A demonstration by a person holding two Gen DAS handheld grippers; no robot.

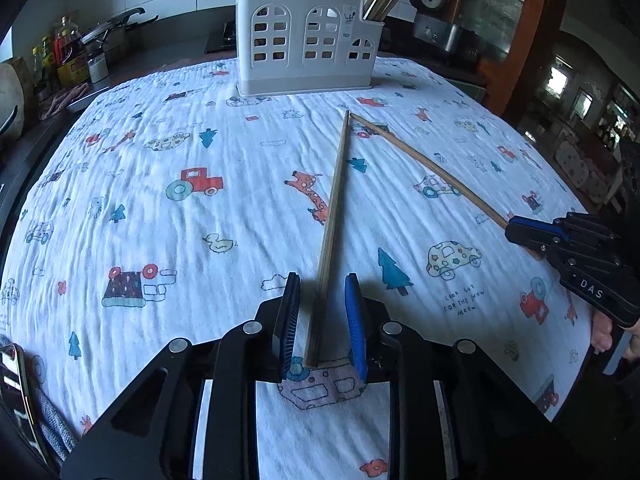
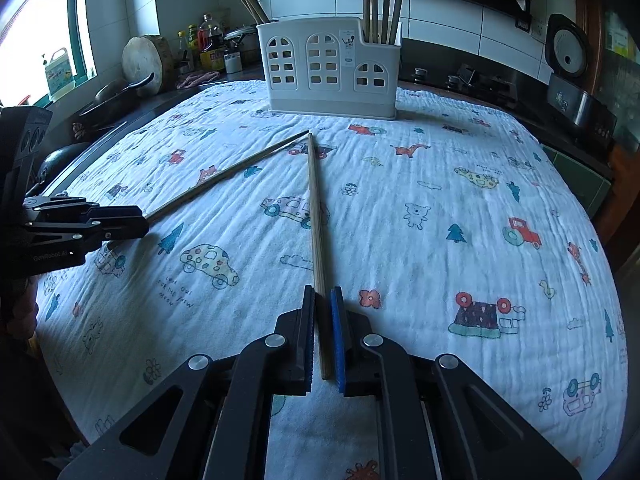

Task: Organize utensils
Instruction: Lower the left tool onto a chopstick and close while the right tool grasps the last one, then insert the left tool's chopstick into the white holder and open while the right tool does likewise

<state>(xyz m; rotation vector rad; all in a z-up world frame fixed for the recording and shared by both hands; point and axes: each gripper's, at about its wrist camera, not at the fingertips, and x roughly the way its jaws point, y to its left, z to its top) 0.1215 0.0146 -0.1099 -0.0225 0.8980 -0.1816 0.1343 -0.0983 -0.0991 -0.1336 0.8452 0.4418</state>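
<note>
Two wooden chopsticks lie on the patterned cloth, their far tips almost meeting in front of the white utensil holder. My left gripper is open, its fingers on both sides of the near end of the left chopstick, with gaps either side. My right gripper has its jaws close around the near end of the right chopstick. The left gripper shows at the left edge of the right wrist view, and the right gripper at the right edge of the left wrist view.
The holder stands at the table's far edge with several chopsticks upright in its compartments. The white cartoon-print cloth covers the table. A counter with bottles, a pan and a rice cooker lies beyond.
</note>
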